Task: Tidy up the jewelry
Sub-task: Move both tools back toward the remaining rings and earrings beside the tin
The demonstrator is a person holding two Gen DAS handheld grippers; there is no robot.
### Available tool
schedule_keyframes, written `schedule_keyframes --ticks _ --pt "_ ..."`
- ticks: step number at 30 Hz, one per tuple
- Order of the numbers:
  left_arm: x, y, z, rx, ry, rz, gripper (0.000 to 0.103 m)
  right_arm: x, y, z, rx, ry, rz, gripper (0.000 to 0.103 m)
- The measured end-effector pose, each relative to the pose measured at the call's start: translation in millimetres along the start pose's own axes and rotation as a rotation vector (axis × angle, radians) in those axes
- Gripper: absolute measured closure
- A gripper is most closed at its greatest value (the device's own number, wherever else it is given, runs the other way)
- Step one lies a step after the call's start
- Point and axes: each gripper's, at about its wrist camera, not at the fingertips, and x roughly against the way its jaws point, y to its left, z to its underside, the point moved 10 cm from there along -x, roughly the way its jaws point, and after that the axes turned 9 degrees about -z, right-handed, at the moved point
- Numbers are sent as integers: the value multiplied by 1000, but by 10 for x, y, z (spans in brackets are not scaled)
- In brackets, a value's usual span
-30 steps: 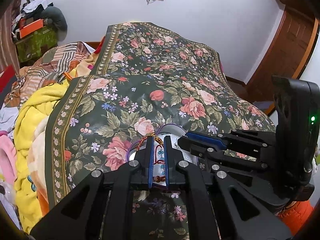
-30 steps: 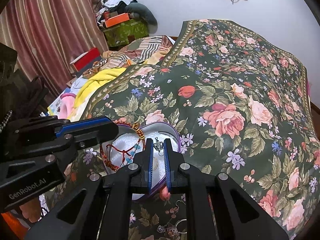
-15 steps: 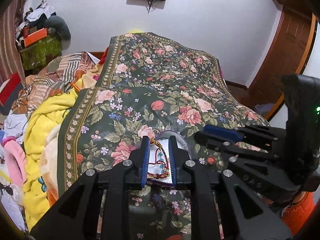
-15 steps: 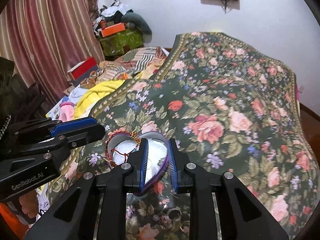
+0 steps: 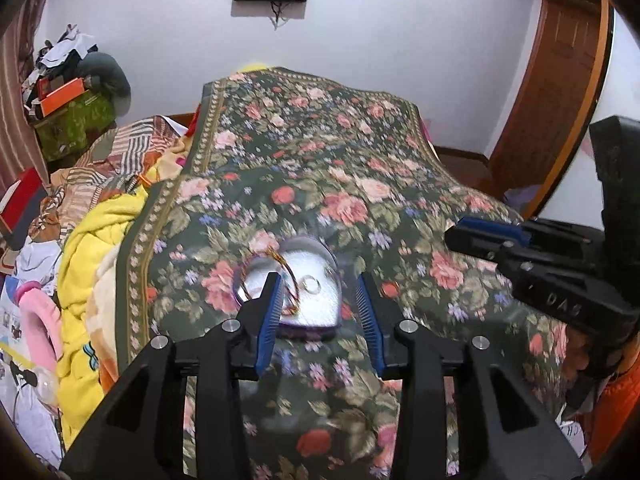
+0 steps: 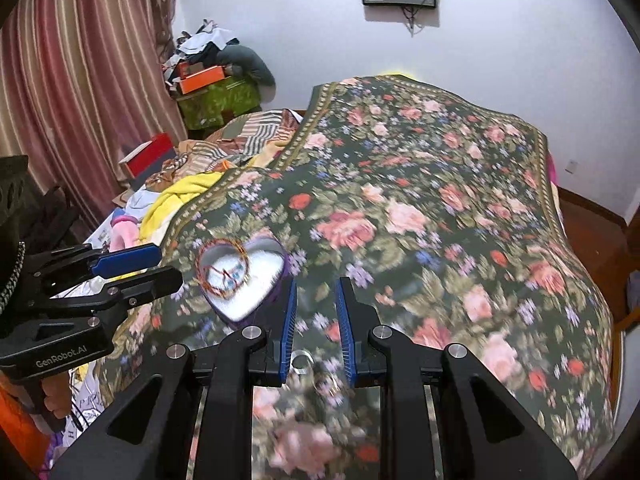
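Grippers first: left gripper (image 5: 320,304), black frame with blue-ribbed pads, jaws spread wide and empty, poised above the near edge of a heart-shaped purple-rimmed jewelry box with silvery lining (image 5: 308,292); right gripper (image 6: 316,320), same make, jaws parted and empty, hovering just right of that box. Box contents: one red-and-gold beaded thread bracelet (image 6: 224,268) lying across the lobes with part draped over the rim, and one small metal ring (image 5: 311,283) on the lining. Surface: dark green floral bedspread (image 6: 440,208), on which the box rests near the front edge. Outstanding items: at least two silver rings (image 6: 302,360), loose on the bedspread just below the right gripper's fingertips, blurred; whether more pieces lie nearby cannot be told. Surroundings: yellow blanket (image 5: 92,248) heaped beside the spread. Status, judged: partly done, bracelet and one ring stored, loose rings awaiting transfer, probably by the right gripper.
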Motion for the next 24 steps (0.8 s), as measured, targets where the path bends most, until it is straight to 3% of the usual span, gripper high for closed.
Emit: schedule_keyframes --ticks 10,24 --pt "-174 -329 431 -48 108 40 66 86 -209 428 -47 59 24 85" --pt "-552 -514 837 -72 229 65 66 -195 -232 954 -88 194 -6 82"
